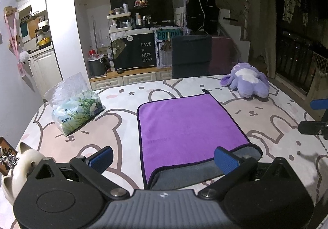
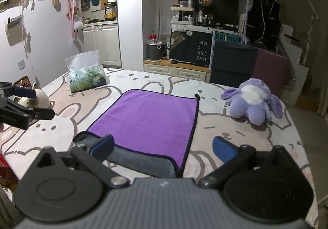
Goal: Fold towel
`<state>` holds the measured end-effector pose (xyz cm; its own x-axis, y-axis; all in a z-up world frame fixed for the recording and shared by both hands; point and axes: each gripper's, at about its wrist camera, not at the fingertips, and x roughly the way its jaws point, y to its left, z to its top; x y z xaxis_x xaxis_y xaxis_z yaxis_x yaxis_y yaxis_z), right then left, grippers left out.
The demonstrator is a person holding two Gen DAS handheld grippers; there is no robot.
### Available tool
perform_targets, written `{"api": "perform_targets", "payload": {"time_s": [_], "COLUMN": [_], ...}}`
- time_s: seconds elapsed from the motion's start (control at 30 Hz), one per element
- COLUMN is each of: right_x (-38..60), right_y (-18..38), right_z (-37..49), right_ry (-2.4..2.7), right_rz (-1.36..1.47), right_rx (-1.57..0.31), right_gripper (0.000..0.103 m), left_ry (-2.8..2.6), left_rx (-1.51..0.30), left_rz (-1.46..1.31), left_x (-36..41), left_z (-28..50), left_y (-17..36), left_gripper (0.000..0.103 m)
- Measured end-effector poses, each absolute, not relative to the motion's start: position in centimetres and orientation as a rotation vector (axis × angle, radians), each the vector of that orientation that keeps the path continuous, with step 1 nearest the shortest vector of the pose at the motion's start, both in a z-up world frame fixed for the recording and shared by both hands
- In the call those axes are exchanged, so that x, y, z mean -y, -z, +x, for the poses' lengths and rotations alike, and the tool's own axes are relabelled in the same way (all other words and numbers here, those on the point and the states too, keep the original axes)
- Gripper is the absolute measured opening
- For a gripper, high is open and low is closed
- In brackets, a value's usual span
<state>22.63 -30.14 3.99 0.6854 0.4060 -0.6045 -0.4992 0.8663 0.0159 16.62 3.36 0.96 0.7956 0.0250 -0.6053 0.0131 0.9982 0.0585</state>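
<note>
Towel (image 1: 188, 126): purple, dark-edged, lies flat mid-table on the bunny-print cloth (image 1: 266, 118); near edge turned back so the grey underside shows along the front; small dark loop at far right corner.
Towel, right view (image 2: 147, 120): same lie, grey strip nearest the cam, right edge running straight away.
L gripper (image 1: 163, 159): jaws wide apart, nothing between the blue pads; sits low over the near edge, right pad over the grey turned-back corner, left pad over bare cloth. Contact w/ fabric: can't tell.
R gripper (image 2: 163, 146): also wide open, holds nothing; left pad over the towel's near-left grey corner, right pad over cloth beside the towel's right edge.
Tissue pack (image 1: 76, 110): far left of towel, apart from it.
Plush toy (image 1: 248, 81): purple/white, far right on table, well apart.
Cat figurine (image 2: 38, 99): cream, left table edge.
Bkgd: black sign (image 1: 146, 51) w/ "HAVE A NICE DAY!", dark chair (image 1: 191, 54) behind table.
</note>
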Motion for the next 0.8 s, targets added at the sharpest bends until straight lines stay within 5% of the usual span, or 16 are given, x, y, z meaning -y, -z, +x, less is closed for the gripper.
{"api": "perform_targets", "payload": {"time_s": [0.8], "right_x": [29.5], "right_y": [0.1], "right_z": [28.6], "right_ry": [-0.517], "right_rz": [-0.175], "right_rx": [-0.662], "right_gripper": [0.103], "left_ry": [0.003], "left_rx": [-0.693], "left_rz": [-0.052], "left_x": [-9.2], "left_z": [24.0], "left_y": [4.2], "left_gripper": [0.103]}}
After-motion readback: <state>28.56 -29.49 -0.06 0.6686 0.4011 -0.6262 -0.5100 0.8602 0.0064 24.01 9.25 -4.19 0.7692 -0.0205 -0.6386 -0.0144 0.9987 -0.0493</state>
